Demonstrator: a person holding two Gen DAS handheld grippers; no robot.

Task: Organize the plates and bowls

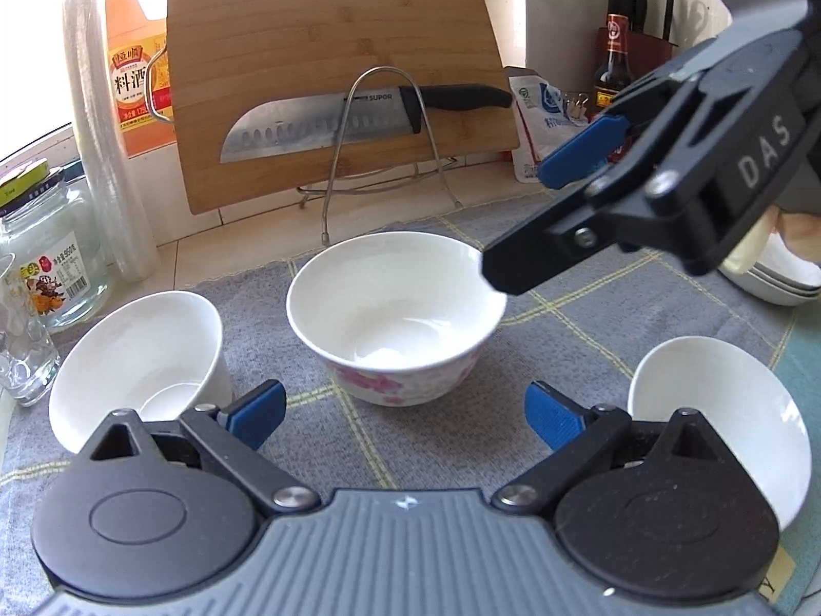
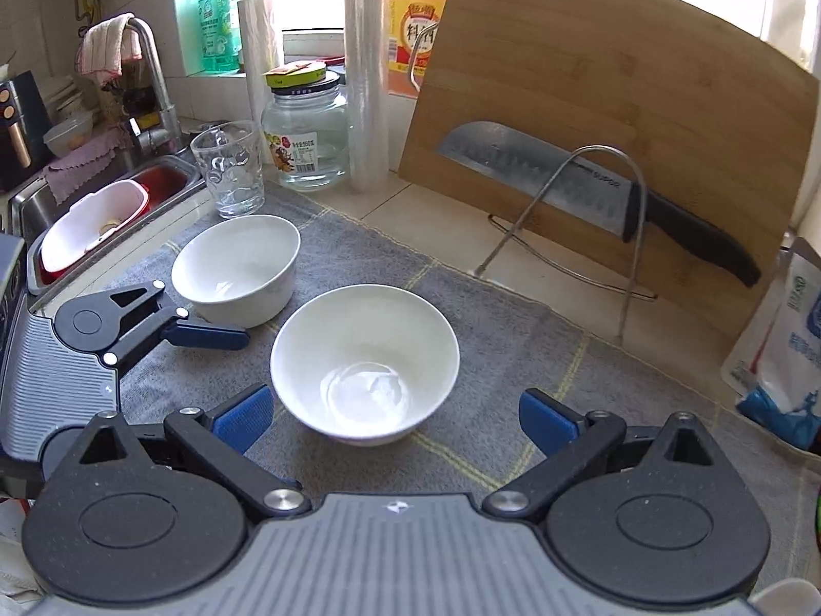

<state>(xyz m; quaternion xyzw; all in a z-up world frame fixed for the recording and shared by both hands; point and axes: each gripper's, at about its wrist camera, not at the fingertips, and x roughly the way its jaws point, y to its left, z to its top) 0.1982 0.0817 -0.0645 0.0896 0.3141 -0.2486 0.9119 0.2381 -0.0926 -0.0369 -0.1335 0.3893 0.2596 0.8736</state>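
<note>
Bamboo made up the largest thing there: a cutting board [image 1: 338,82] leaned against the tiled wall at the back of the bench [image 1: 246,241], with a Supor knife [image 1: 328,123] held across its face by a wire rack [image 1: 385,154]. A grey checked cloth [image 1: 590,318] covered the bench in front and carried the bowls. The floral bowl [image 1: 395,313] stood upright in the middle, holding nothing. A plain white bowl [image 1: 136,359] sat to its left, another white bowl [image 1: 718,421] to its right, and both looked bare inside. A stack of white dishes [image 1: 785,277] showed at the right edge, mostly hidden.

The left hand-held gripper [image 1: 405,413] hovered low before the floral bowl, fingers spread wide and gripping nothing. The right hand-held gripper [image 2: 395,416] was likewise wide open and unloaded; in the left view one black finger [image 1: 518,264] reached over the floral bowl's far right rim.

An orange cooking-wine jug [image 1: 136,56], a roll of clear film [image 1: 102,128], a glass jar [image 1: 51,251] and a drinking glass [image 2: 231,174] crowded the left side. A salt bag [image 1: 539,123] and soy bottle [image 1: 613,61] stood right.
</note>
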